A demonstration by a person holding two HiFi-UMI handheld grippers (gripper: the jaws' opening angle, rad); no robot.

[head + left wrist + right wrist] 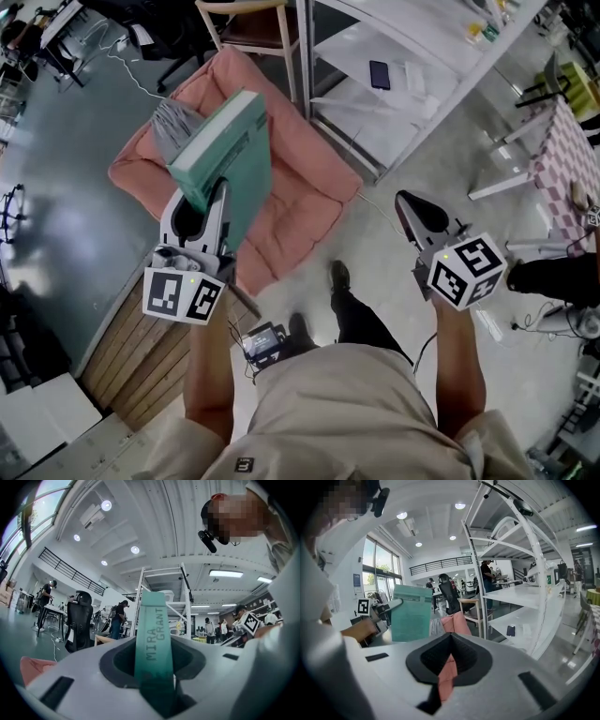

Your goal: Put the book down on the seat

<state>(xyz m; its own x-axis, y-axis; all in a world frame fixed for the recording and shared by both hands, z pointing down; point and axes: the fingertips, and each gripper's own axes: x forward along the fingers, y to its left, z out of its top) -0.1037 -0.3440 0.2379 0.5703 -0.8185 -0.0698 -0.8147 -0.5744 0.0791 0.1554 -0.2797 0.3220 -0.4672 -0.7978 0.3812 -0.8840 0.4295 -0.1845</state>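
Head view (R): left gripper (217, 192) is clamped on the spine end of the green book (230, 155). The book stands upright on edge, over the pink seat (300, 202). Not down yet?

T: Not down. In the left gripper view the spine (152, 639) is pinched between the jaws. I judge this the carry-in step, with the placing yet to do.

R: Right gripper (412, 211)?

T: Off to the side over the floor (375, 244). Its jaws are a narrow slit apart with nothing in them. Only seat pink shows through the slit.

R: Next move?

T: Lower, tip the book flat, and release once the seat bears it. The padding looks soft, so cover-down should sit better than on edge.

R: Obstacles?

T: A grey folded thing (173, 127) lies at the seat's far left, just beside the book. A white shelf unit (394, 122) stands hard by the right edge. Open padding lies in the centre and on the near side, so aim there. Wooden boards (131, 347) run along the near left, so don't overshoot.
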